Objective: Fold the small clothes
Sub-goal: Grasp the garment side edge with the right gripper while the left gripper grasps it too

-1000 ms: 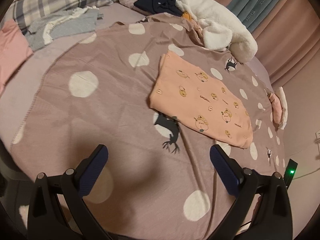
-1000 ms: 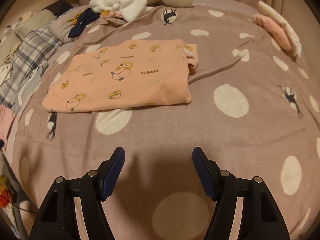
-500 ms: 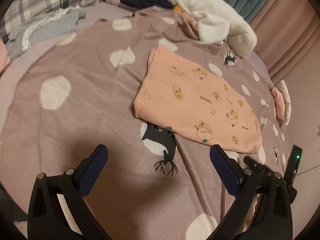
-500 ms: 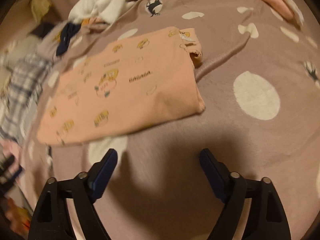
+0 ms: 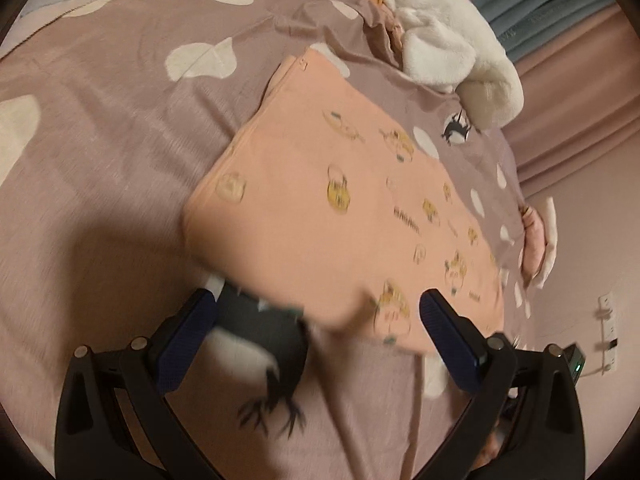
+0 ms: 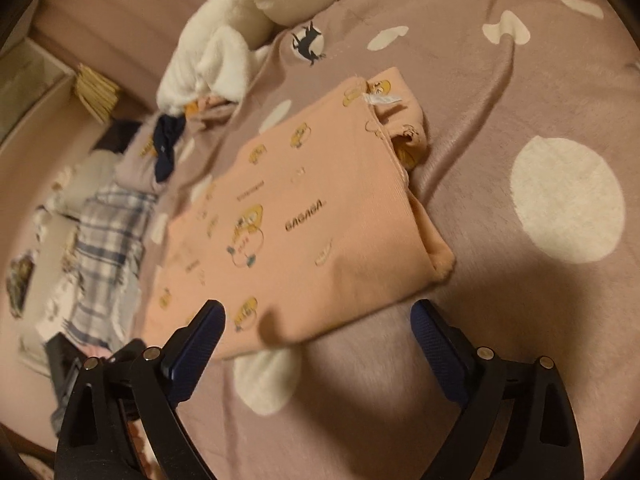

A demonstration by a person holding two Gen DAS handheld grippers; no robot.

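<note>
Two grippers, left (image 5: 318, 314) and right (image 6: 316, 322), hold nothing; left gapes, right's jaws are opening. I would pinch both near corners of the shirt (image 6: 304, 220), mid-bed (image 6: 520, 320), together and fold away evenly.

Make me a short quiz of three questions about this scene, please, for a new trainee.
1. True or false: the left gripper is shut on the peach garment.
2. What word is printed on the garment? A) GAGAGA B) HELLO C) BABY
3. Fill in: the garment lies on a blanket with white ____.

Key: 1 false, its fingers stand apart with only the garment's near edge in front of them. 2 A. 3 dots.
</note>
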